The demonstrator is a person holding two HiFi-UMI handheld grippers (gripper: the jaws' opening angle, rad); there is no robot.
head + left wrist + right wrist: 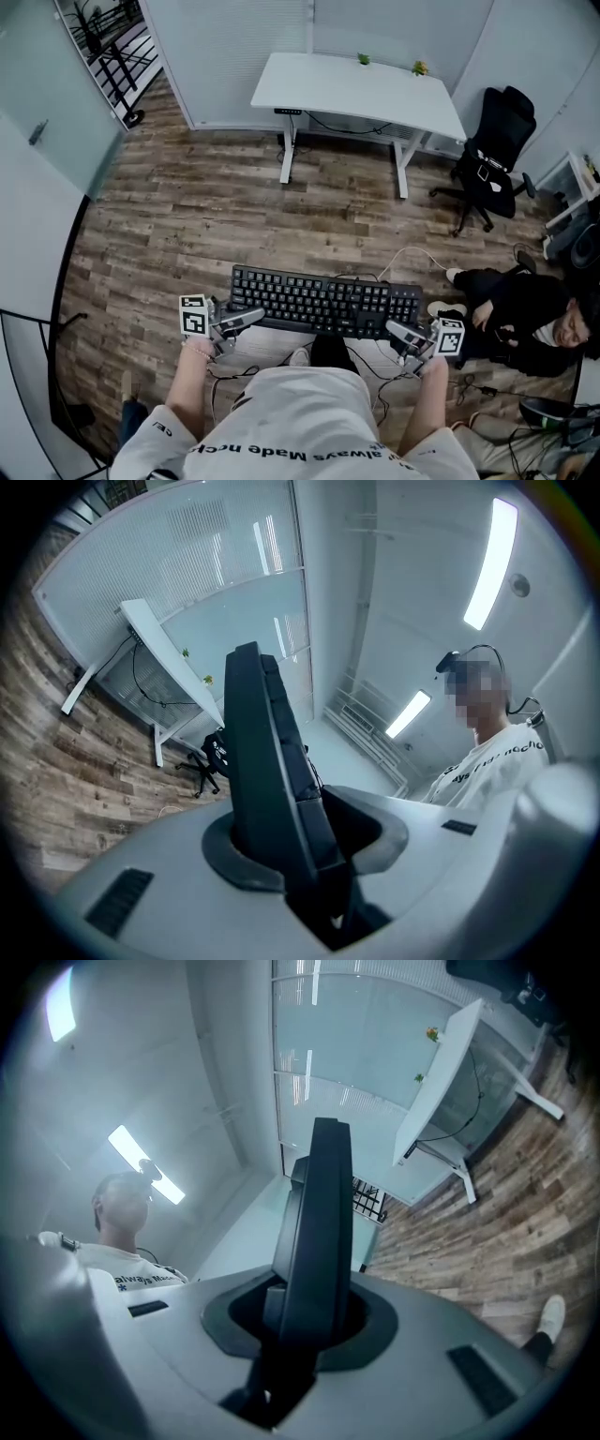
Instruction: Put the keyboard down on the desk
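A black keyboard (323, 301) hangs level in the air in front of the person, above the wooden floor. My left gripper (246, 319) is shut on its left end, my right gripper (401, 335) on its right end. In the left gripper view the keyboard (267, 761) stands edge-on between the jaws; the right gripper view shows the keyboard (319, 1232) the same way. The white desk (361, 89) stands a few steps ahead by the glass wall, with two small things at its back edge. It shows small in both gripper views too.
A black office chair (492, 155) stands right of the desk. A person in black (525, 314) sits on the floor at the right, near cables (408, 258). A glass partition (47, 141) lines the left side. Wooden floor (206, 216) lies between me and the desk.
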